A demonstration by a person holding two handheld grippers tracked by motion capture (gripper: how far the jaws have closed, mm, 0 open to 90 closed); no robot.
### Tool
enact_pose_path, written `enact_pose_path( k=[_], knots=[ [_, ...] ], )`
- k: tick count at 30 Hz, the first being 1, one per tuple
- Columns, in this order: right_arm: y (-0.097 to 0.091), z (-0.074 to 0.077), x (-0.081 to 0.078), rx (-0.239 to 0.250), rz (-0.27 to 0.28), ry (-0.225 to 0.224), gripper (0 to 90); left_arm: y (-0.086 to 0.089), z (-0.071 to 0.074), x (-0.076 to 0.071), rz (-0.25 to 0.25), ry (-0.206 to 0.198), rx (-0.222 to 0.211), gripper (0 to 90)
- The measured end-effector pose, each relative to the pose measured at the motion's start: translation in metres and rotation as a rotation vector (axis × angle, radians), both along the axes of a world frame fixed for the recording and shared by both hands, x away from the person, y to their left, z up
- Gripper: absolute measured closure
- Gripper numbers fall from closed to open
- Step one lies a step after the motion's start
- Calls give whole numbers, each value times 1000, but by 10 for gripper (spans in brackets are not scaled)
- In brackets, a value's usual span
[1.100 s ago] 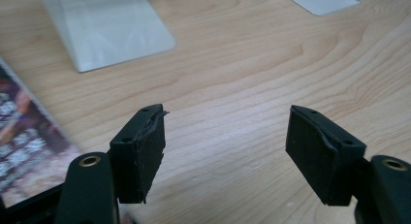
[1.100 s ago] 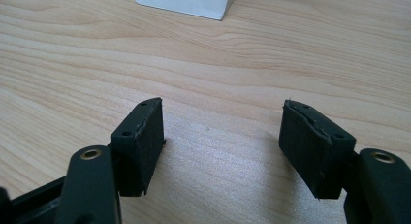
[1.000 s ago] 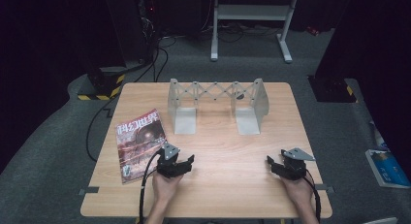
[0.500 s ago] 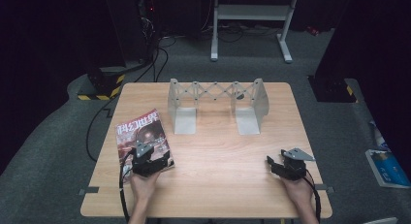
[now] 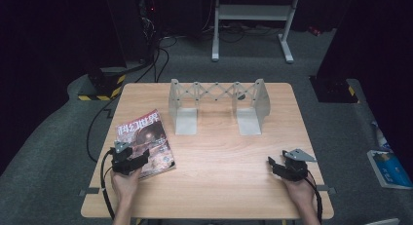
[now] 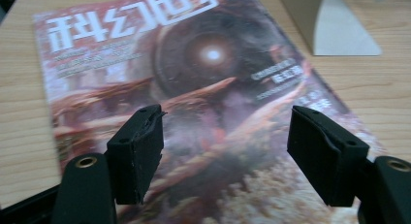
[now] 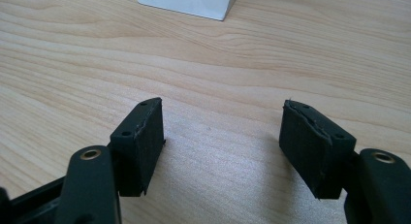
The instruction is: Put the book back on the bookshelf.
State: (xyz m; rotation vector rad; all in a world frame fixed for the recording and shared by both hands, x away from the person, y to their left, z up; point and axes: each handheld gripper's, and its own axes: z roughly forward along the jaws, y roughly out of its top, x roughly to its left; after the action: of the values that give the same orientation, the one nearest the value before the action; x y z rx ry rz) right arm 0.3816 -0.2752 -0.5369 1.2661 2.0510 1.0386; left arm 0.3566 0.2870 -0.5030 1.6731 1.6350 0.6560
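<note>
A magazine with a reddish cover lies flat near the left edge of the wooden table. My left gripper hovers over the magazine's near end, jaws wide open and nothing between them. In the left gripper view the magazine cover spreads beneath the open left gripper. My right gripper rests low over bare wood at the table's front right, open and empty. In the right gripper view the right gripper has only table wood between its pads.
A grey metal expanding book rack with two upright end plates stands at the back middle of the table. One plate's foot lies just beyond the magazine. Cables trail over the front table edge. A blue book lies on the floor at right.
My left hand has slid leftward from the bare table onto the near end of the magazine. The right hand has stayed where it was.
</note>
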Motion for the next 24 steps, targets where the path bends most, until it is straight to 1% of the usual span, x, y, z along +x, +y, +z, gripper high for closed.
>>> enact_pose_path(
  k=[2,4,5,6,7,8,9,11,13,14,15,16,18,21,23,24],
  knots=[
    [0,0,0,3,1,2,328,6,-1,2,17,5,9,288],
    [0,0,0,3,2,2,327,10,-3,6,34,21,20,286],
    [0,0,0,4,2,3,327,13,-3,8,36,29,38,284],
    [0,0,1,4,3,2,327,14,-3,9,39,35,46,284],
    [-1,0,1,4,3,3,327,17,-2,10,45,34,56,284],
    [0,0,0,4,2,3,326,21,-3,13,51,46,59,282],
    [0,0,0,4,2,3,326,21,-3,13,51,46,59,281],
    [-1,0,1,5,2,3,326,28,-5,17,67,67,69,278],
    [0,0,0,4,2,2,326,33,-7,20,95,74,41,270],
    [0,0,0,4,2,2,326,33,-7,20,95,74,41,269],
    [0,0,1,8,-1,6,326,36,-8,20,93,67,29,268],
    [0,0,1,8,-1,6,326,38,-8,21,88,69,28,267],
    [0,0,1,5,4,3,326,39,-9,22,95,65,22,260],
    [-1,0,1,7,4,5,326,43,-13,24,100,81,17,244],
    [-1,0,1,7,4,5,326,43,-13,24,101,79,19,239],
    [-1,0,1,7,3,5,326,43,-14,24,107,75,11,238]
  ],
)
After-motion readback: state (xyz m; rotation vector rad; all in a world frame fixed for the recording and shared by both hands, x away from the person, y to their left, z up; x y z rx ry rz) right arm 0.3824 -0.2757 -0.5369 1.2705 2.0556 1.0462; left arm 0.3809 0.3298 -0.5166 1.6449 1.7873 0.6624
